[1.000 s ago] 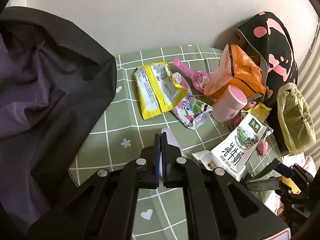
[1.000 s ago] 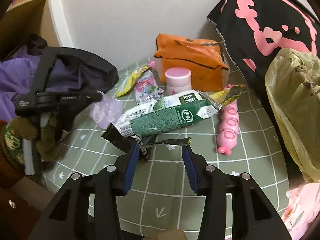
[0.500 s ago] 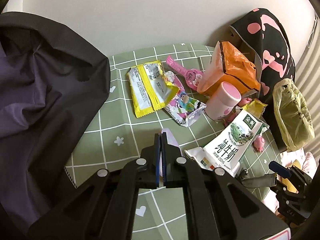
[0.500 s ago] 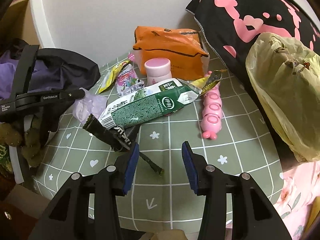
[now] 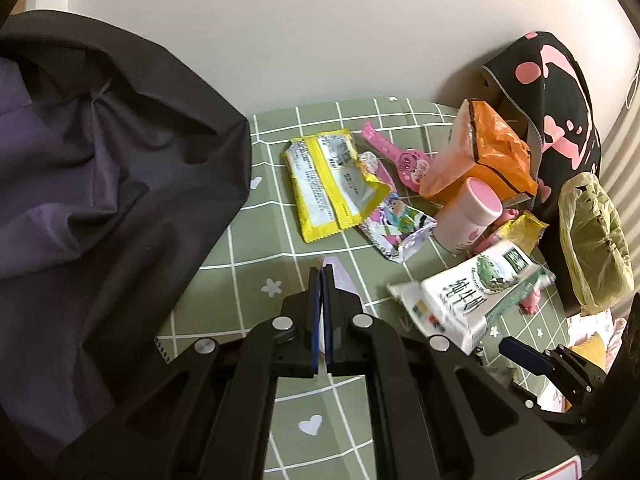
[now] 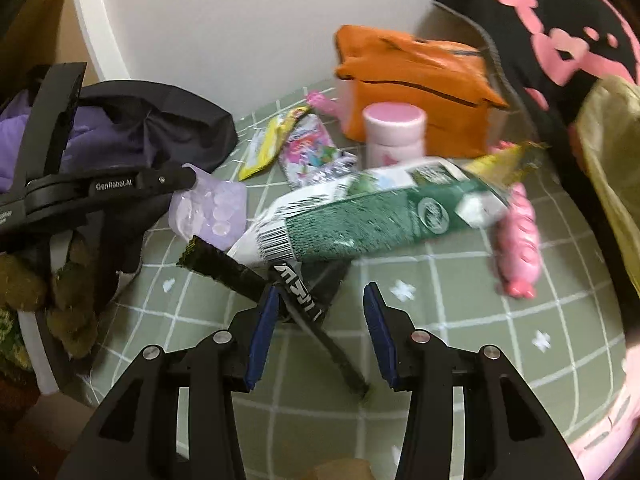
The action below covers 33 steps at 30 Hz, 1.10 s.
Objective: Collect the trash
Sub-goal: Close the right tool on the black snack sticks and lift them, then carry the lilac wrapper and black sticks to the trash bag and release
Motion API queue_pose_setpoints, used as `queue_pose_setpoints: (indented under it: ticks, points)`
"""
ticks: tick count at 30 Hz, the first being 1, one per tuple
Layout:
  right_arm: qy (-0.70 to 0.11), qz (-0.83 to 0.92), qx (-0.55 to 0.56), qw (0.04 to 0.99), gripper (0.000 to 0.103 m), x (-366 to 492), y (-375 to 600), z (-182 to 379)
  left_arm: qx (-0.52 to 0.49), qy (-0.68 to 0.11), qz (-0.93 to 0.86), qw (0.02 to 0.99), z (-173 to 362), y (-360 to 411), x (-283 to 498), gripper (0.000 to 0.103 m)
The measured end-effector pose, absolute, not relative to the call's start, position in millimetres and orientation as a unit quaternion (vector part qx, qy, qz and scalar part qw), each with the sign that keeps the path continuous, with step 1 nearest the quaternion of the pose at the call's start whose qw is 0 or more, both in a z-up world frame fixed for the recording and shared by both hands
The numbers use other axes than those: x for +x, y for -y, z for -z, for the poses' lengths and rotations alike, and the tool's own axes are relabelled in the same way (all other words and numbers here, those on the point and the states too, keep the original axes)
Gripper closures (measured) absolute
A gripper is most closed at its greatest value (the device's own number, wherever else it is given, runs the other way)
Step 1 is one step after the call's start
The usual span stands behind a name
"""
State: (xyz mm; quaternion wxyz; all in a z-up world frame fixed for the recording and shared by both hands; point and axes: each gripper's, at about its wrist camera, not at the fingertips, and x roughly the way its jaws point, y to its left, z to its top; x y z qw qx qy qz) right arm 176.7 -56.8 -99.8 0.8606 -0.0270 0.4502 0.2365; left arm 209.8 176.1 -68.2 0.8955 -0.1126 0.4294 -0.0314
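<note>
My left gripper [image 5: 322, 270] is shut on a lilac plastic packet [image 6: 208, 208], whose corner [image 5: 340, 274] pokes out past the fingertips. My right gripper [image 6: 322, 292] stands open just above the green checked cloth [image 5: 260, 240]. A black torn wrapper [image 6: 224, 266] lies across its left finger and runs between the jaws. Right behind it lies a flattened green-and-white milk carton [image 6: 380, 216] [image 5: 472, 296]. Farther back are a yellow wrapper [image 5: 328, 184], a colourful foil wrapper [image 5: 400, 224] and a small yellow wrapper [image 5: 520, 232].
A dark jacket [image 5: 100, 180] covers the left side. At the back stand a pink jar [image 6: 394, 128] and an orange bag [image 6: 412, 80]; a pink caterpillar toy [image 6: 518, 240] lies right. A yellow-green plastic bag [image 5: 592, 240] leans on a black-and-pink cushion [image 5: 560, 92].
My right gripper has slid forward and lower, so the black wrapper and carton now sit at its fingertips. The left gripper keeps its hold and has barely shifted.
</note>
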Motion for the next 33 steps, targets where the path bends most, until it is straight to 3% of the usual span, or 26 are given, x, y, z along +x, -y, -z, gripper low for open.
queue_pose_setpoints:
  ticks: [13, 16, 20, 21, 33]
  points:
    - [-0.475, -0.252, -0.072, 0.84, 0.062, 189.5, 26.7, 119.7, -0.122, -0.432, 0.015, 0.893, 68.6, -192.3, 211.1, 0.102]
    - [-0.473, -0.262, -0.073, 0.838, 0.074, 188.2, 29.2, 118.9, -0.123, -0.433, 0.015, 0.893, 69.5, -191.5, 210.6, 0.102]
    - [-0.471, -0.268, -0.077, 0.837, 0.077, 185.5, 34.4, 116.4, -0.128, -0.433, 0.018, 0.892, 69.3, -190.3, 210.3, 0.102]
    - [-0.47, -0.268, -0.074, 0.838, 0.081, 184.9, 39.0, 113.9, -0.132, -0.432, 0.02, 0.892, 68.3, -189.8, 210.3, 0.102]
    - [-0.406, -0.208, -0.049, 0.888, 0.081, 188.0, 124.0, 23.4, -0.124, -0.371, 0.1, 0.915, 6.2, -132.5, 219.5, 0.102]
